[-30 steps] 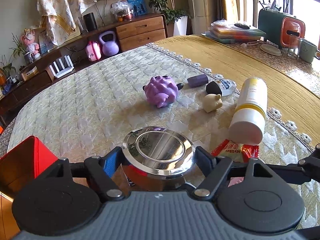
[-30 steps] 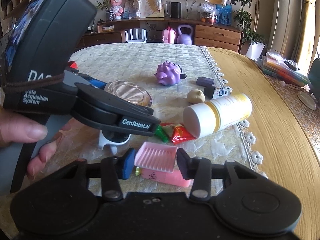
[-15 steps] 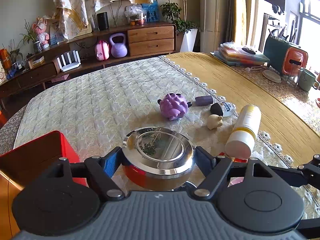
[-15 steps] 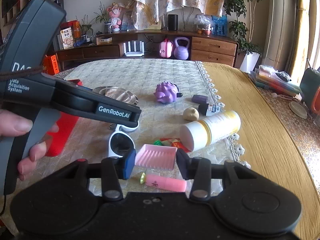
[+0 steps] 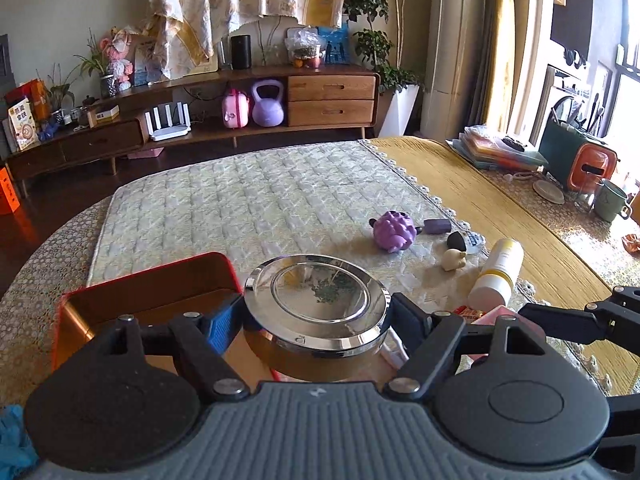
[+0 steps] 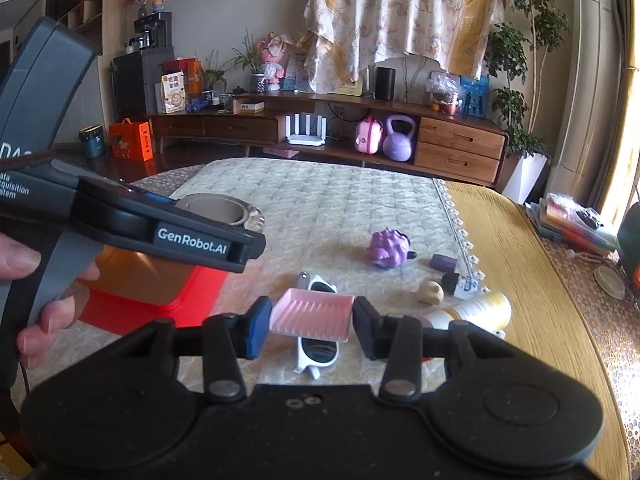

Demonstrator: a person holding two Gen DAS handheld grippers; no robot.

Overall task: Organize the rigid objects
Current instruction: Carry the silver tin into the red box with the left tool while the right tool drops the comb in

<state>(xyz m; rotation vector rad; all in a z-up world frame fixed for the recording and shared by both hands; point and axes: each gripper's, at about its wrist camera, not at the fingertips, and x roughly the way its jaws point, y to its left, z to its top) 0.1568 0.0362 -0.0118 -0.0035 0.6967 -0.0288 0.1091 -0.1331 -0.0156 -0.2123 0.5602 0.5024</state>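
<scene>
My left gripper (image 5: pixel 316 320) is shut on a round shiny metal tin (image 5: pixel 316 300) and holds it above the table, beside the right edge of an open red box (image 5: pixel 152 292). My right gripper (image 6: pixel 312 322) is shut on a pink ridged soap dish (image 6: pixel 312 316), held above white sunglasses (image 6: pixel 318 352). The left gripper's body (image 6: pixel 160 232) and the tin (image 6: pixel 224 210) show at the left of the right wrist view, over the red box (image 6: pixel 160 300).
On the quilted mat (image 5: pixel 260 200) lie a purple toy (image 5: pixel 394 232), a purple block (image 5: pixel 438 226), a black sponge (image 5: pixel 456 240), a beige pig (image 5: pixel 454 259) and a white-and-yellow bottle (image 5: pixel 498 276). A green mug (image 5: pixel 610 200) and books (image 5: pixel 500 152) stand far right.
Both grippers have risen and pulled back with their loads. The left one has moved left, so the red box now lies beside the tin. The sunglasses have come into view under the soap dish.
</scene>
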